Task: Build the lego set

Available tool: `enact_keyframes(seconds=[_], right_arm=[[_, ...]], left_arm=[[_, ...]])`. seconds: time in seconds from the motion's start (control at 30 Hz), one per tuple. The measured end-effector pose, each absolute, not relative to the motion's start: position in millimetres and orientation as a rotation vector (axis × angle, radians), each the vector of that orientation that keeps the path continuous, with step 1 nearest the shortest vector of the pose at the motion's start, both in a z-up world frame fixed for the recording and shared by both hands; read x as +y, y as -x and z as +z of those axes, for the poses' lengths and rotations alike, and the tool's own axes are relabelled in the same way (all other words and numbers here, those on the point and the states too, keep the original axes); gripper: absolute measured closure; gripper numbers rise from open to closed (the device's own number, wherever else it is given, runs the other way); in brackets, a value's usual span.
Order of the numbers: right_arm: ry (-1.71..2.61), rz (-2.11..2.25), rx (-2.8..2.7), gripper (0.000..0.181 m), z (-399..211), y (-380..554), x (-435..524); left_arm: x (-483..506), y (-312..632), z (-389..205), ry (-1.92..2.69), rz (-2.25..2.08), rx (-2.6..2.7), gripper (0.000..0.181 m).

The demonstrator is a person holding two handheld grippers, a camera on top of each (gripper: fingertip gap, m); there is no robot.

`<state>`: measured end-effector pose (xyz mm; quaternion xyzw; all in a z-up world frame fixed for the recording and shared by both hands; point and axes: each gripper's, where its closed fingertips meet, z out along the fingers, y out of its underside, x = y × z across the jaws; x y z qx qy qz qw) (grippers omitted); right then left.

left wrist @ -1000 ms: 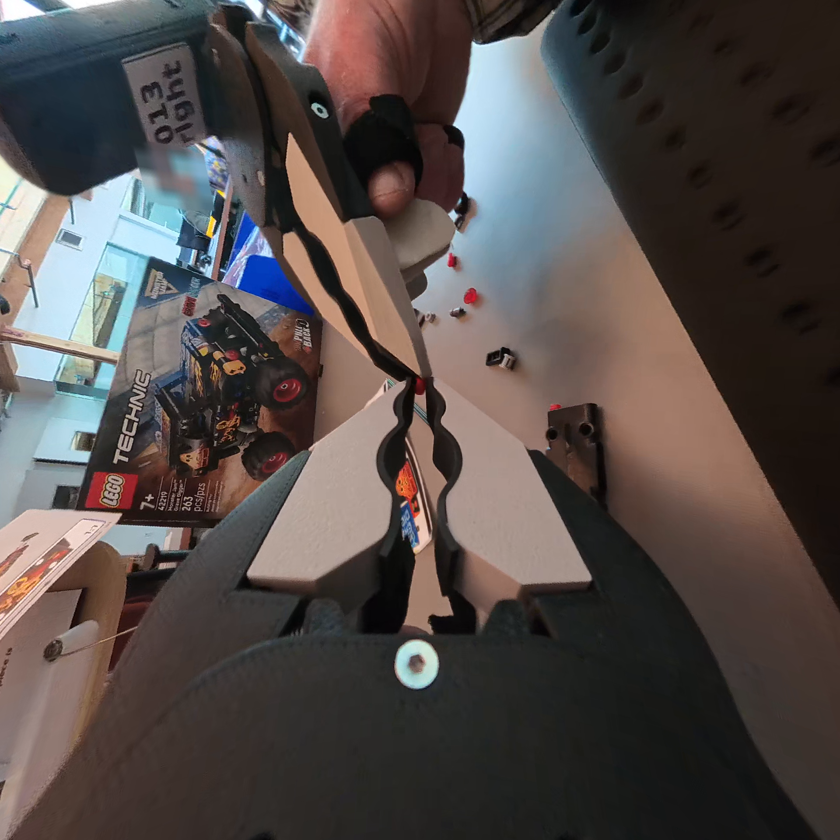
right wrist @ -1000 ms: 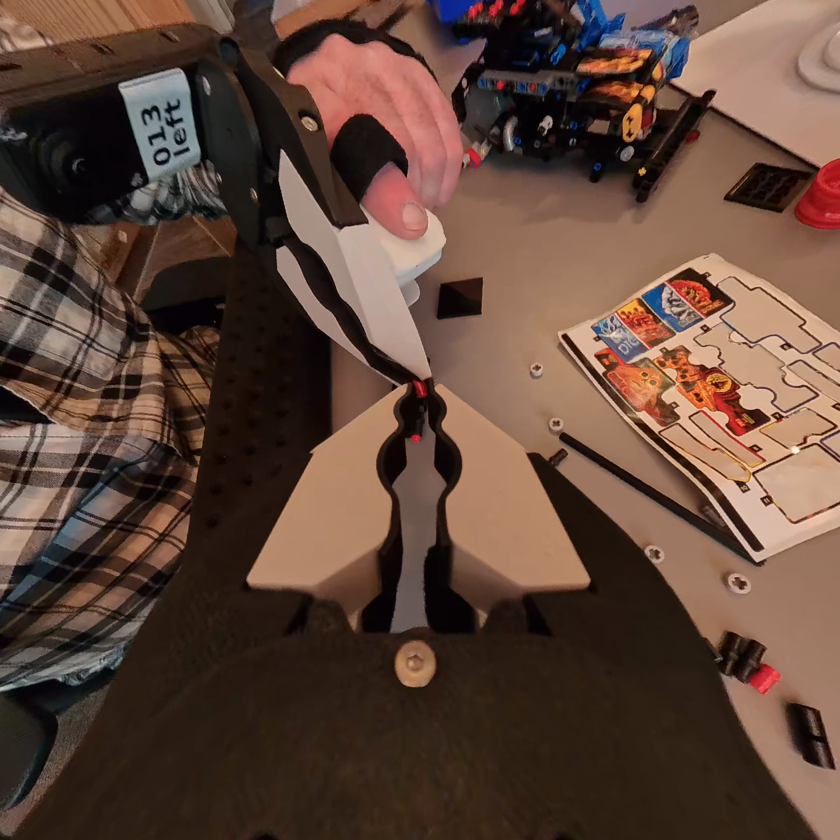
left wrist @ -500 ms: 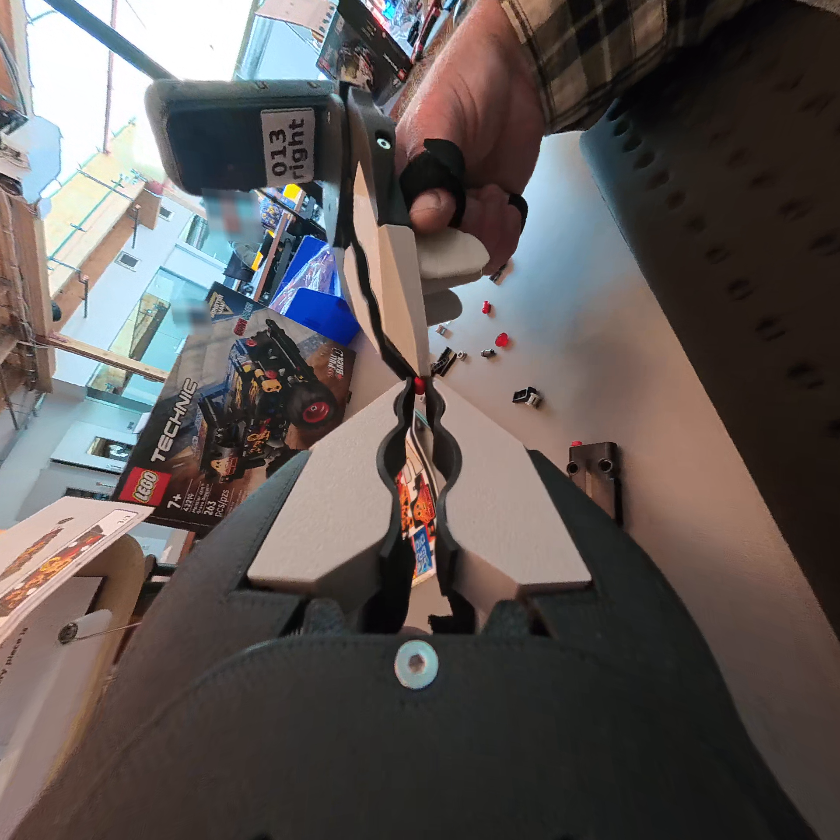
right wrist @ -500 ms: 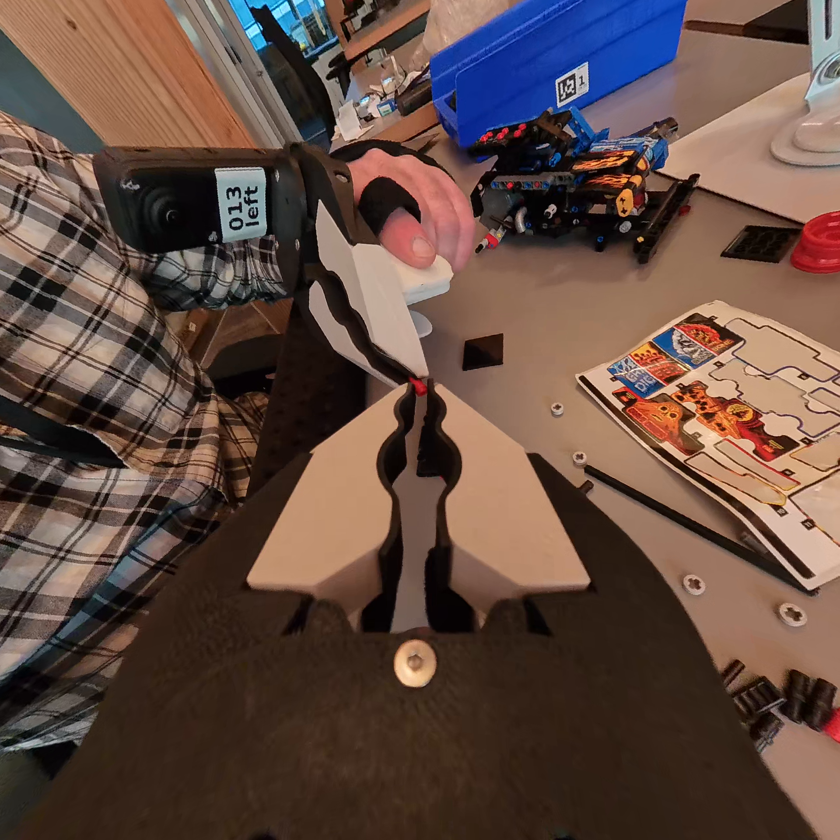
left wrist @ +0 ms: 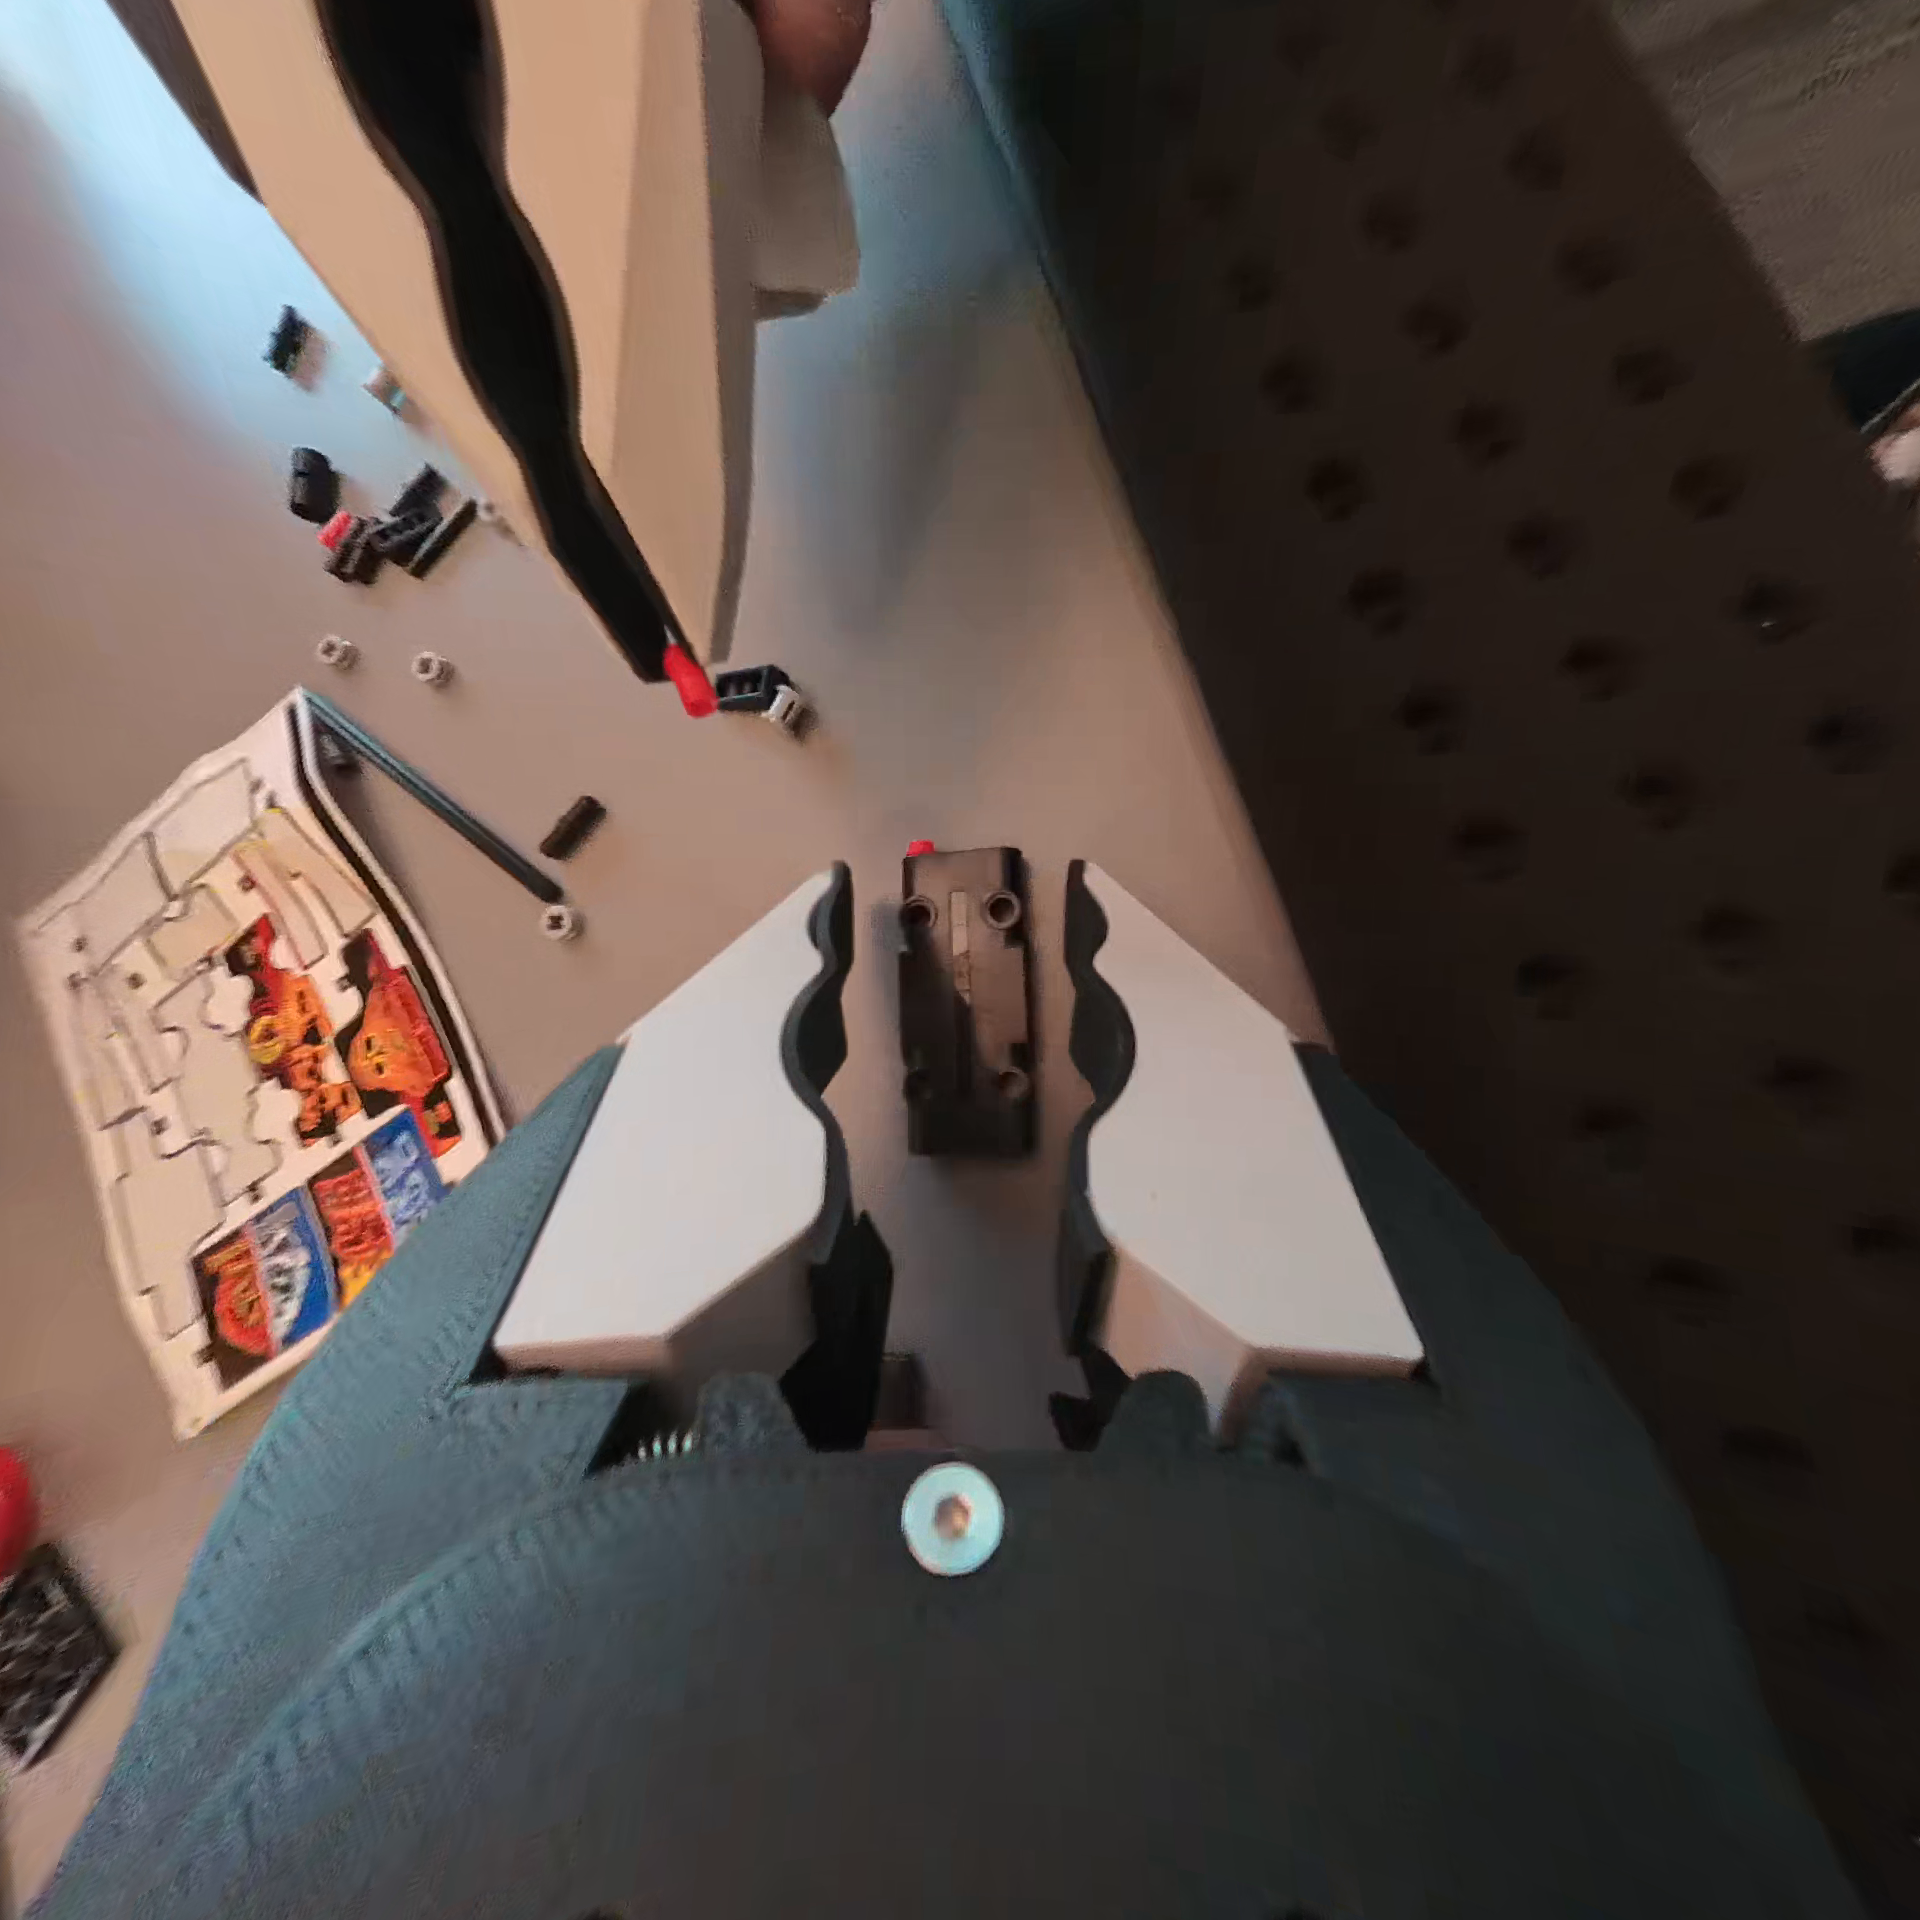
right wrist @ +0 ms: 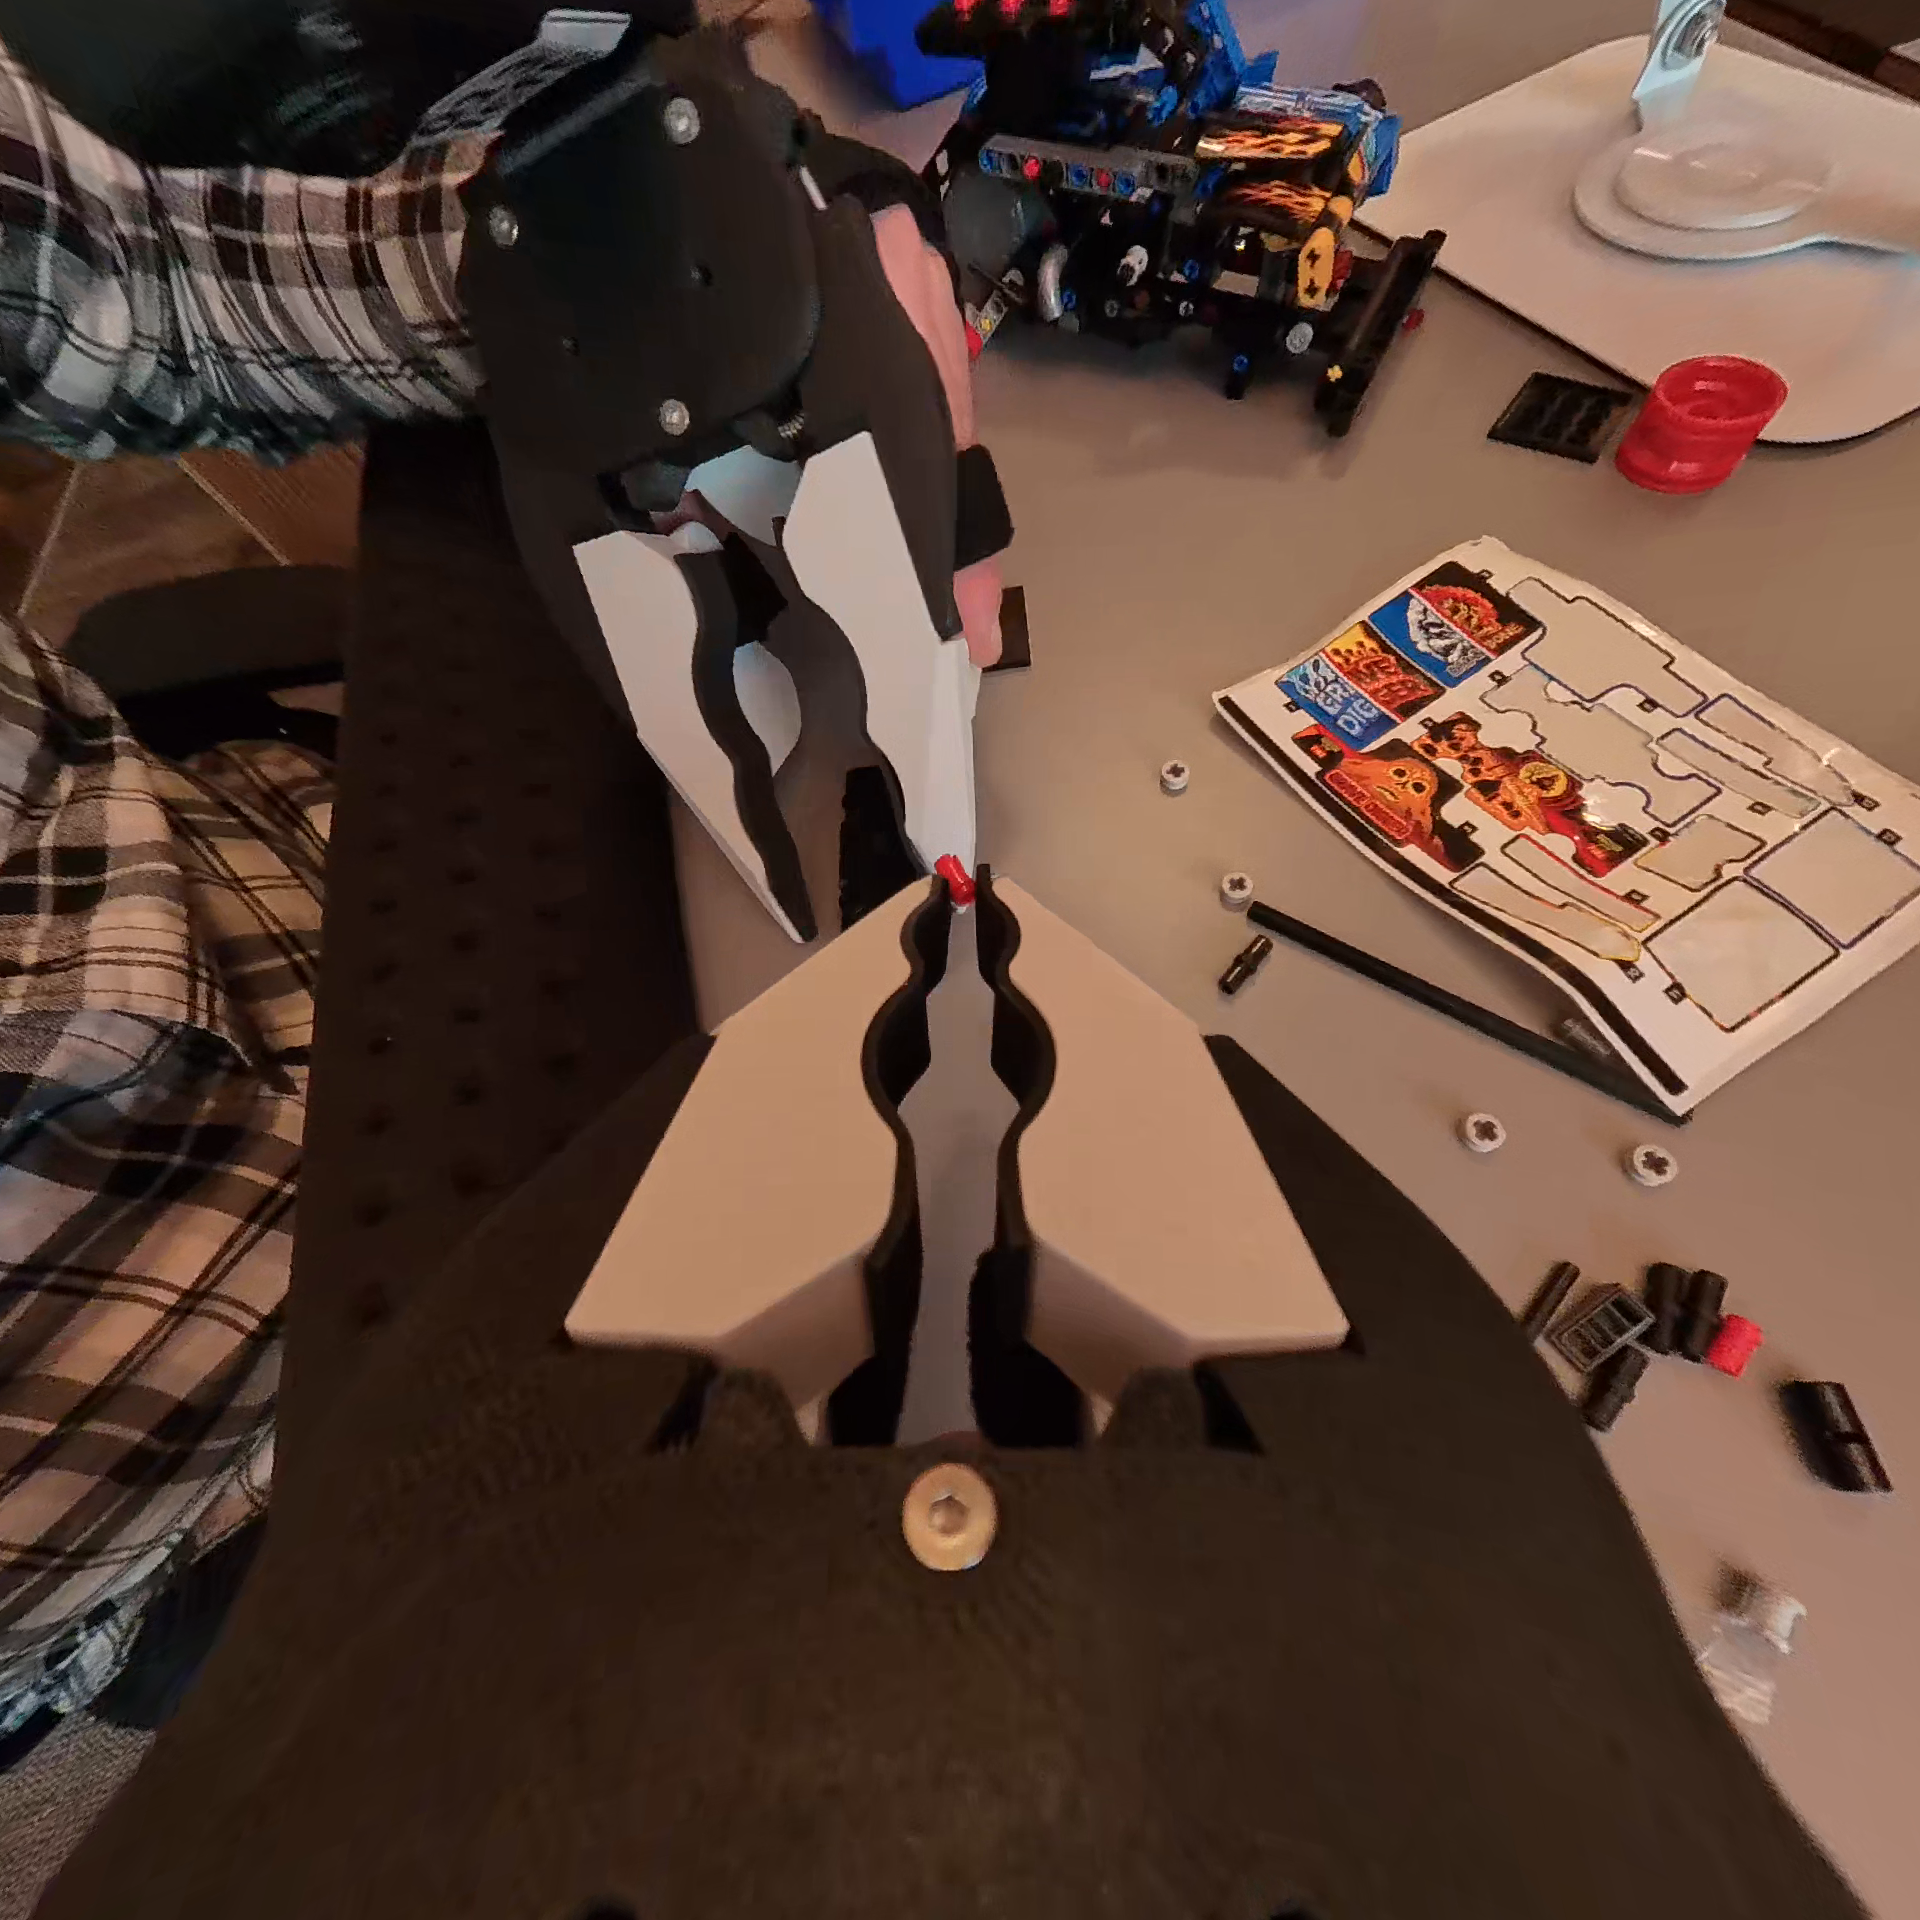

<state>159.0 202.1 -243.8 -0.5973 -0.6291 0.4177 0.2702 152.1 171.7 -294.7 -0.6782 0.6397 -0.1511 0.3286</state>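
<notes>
My left gripper (left wrist: 956, 883) is open, with its fingers on either side of a black Lego panel (left wrist: 968, 997) that lies flat on the grey table and has a red pin at its far end. I cannot tell whether the fingers touch it. My right gripper (right wrist: 958, 888) is shut on a small red pin (right wrist: 952, 878) and holds it just above the table, beside the left gripper's (right wrist: 873, 883) tips. In the left wrist view the right gripper (left wrist: 665, 655) comes in from the upper left with the red pin (left wrist: 688, 681) at its tip.
A sticker sheet (right wrist: 1558, 790), a black axle rod (right wrist: 1455, 1008) and several small loose parts (right wrist: 1662, 1340) lie to the right. The partly built truck (right wrist: 1174, 208) and a red wheel hub (right wrist: 1699, 421) stand at the back. A dark perforated surface (left wrist: 1558, 727) borders the table's edge. The black axle rod (right wrist: 1455, 1008) lies around 11 cm away from my right fingertips. My left wrist view (left wrist: 407, 782) looks at it from another angle.
The grippers were tip to tip at the red pin. My left gripper has let go, opened and dropped over the black panel. My right gripper still holds the pin.
</notes>
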Motion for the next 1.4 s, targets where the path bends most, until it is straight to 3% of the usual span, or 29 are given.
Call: enact_keyframes(seconds=[0.1, 0.5, 1.4], right_arm=[[1.605, 1.052, -1.737, 0.179, -250.7, -160.0, 197.8], [1.677, 0.809, -1.817, 0.179, -282.6, -160.2, 192.3], [1.859, 0.829, -1.672, 0.18, -295.0, -158.9, 207.8]], left_arm=[[171.6, -151.5, -297.1, 1.818, -0.447, 1.655, 0.158], [187.0, -153.2, -295.7, 1.809, -0.426, 1.563, 0.159], [201.9, -157.5, -296.1, 1.847, -0.348, 1.443, 0.159]])
